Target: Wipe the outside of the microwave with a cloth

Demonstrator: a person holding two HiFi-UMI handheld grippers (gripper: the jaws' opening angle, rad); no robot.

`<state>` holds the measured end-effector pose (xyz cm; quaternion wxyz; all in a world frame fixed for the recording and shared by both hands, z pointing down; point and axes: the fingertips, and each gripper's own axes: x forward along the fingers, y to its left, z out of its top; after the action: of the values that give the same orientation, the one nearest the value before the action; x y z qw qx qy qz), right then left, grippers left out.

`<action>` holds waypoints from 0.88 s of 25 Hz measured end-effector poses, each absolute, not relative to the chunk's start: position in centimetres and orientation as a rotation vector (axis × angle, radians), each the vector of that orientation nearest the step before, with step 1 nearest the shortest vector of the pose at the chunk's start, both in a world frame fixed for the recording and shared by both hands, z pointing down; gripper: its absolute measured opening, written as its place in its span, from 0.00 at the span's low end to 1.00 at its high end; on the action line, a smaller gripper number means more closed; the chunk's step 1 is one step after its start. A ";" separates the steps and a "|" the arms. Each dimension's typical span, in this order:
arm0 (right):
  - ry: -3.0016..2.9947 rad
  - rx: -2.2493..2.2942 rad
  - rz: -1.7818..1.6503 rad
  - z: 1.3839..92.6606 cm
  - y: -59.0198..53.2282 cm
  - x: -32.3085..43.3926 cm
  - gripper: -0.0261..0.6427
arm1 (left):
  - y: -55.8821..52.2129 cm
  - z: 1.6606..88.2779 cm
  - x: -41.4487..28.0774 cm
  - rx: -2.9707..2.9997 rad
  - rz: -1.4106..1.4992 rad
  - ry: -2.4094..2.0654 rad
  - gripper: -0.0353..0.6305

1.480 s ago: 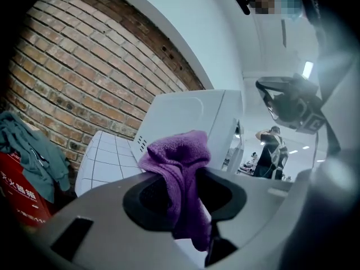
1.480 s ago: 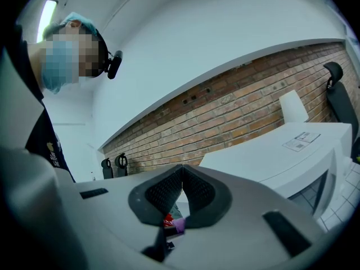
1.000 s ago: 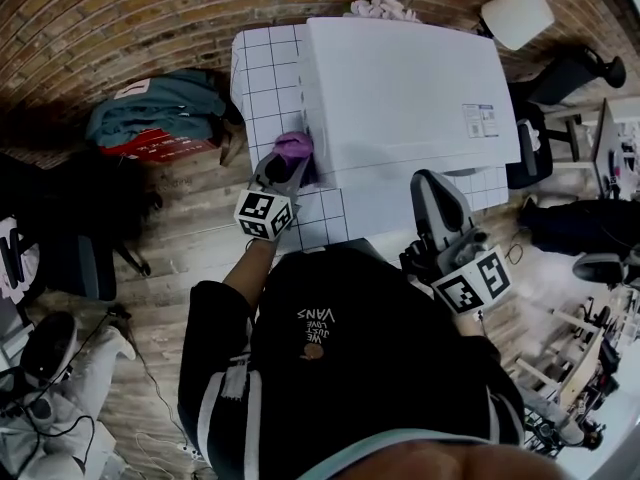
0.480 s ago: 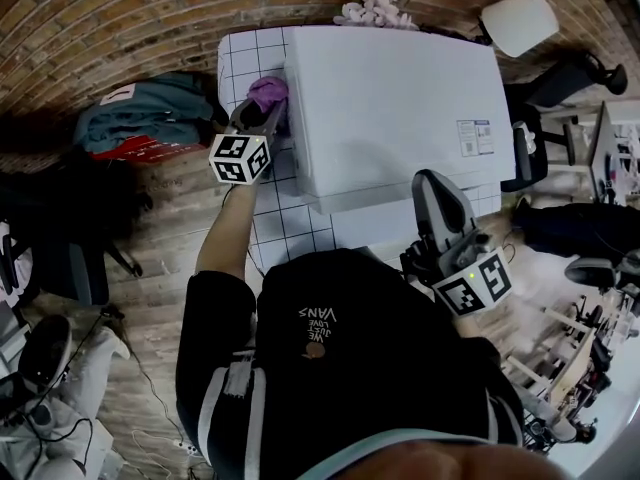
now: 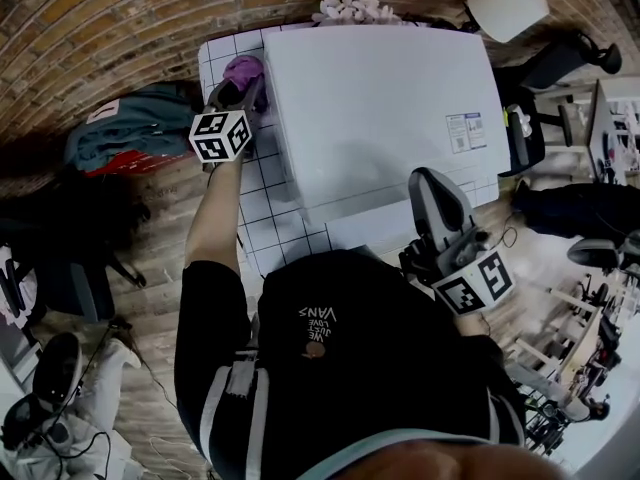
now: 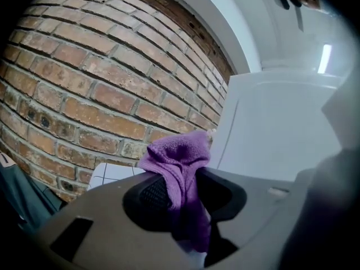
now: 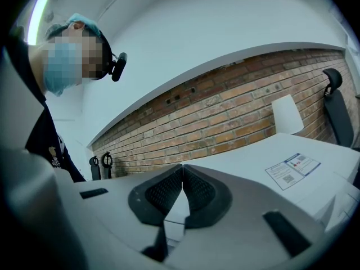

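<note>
The white microwave (image 5: 385, 108) fills the upper middle of the head view, its top facing me. My left gripper (image 5: 240, 86) is shut on a purple cloth (image 5: 243, 70) and holds it against the microwave's left side near the far corner. In the left gripper view the cloth (image 6: 179, 173) bunches up between the jaws, with the white microwave side (image 6: 270, 134) right beside it. My right gripper (image 5: 432, 200) hangs near the microwave's front right corner, jaws shut with nothing between them; its own view looks across the microwave top (image 7: 281, 162).
The microwave stands on a white grid-patterned table (image 5: 262, 218). A brick wall (image 5: 120, 18) runs behind it. Pink flowers (image 5: 350, 8) sit at the back. A teal and red bundle (image 5: 125, 133) lies on the wooden floor at left; chairs (image 5: 570, 58) stand at right.
My left gripper has slid the purple cloth along the microwave's left side, from near the front corner toward the back. The right gripper has stayed put.
</note>
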<state>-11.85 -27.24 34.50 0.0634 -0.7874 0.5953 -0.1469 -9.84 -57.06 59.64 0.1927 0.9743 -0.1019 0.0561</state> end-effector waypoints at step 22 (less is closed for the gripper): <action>1.531 -2.395 -0.357 35.3 -19.3 -18.5 0.04 | -45.7 54.6 -26.1 2.837 0.137 -0.149 0.25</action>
<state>-18.52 -19.32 35.27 0.1378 -0.8280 0.5293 -0.1235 -26.07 -45.71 54.55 0.1479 0.9865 -0.0519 0.0477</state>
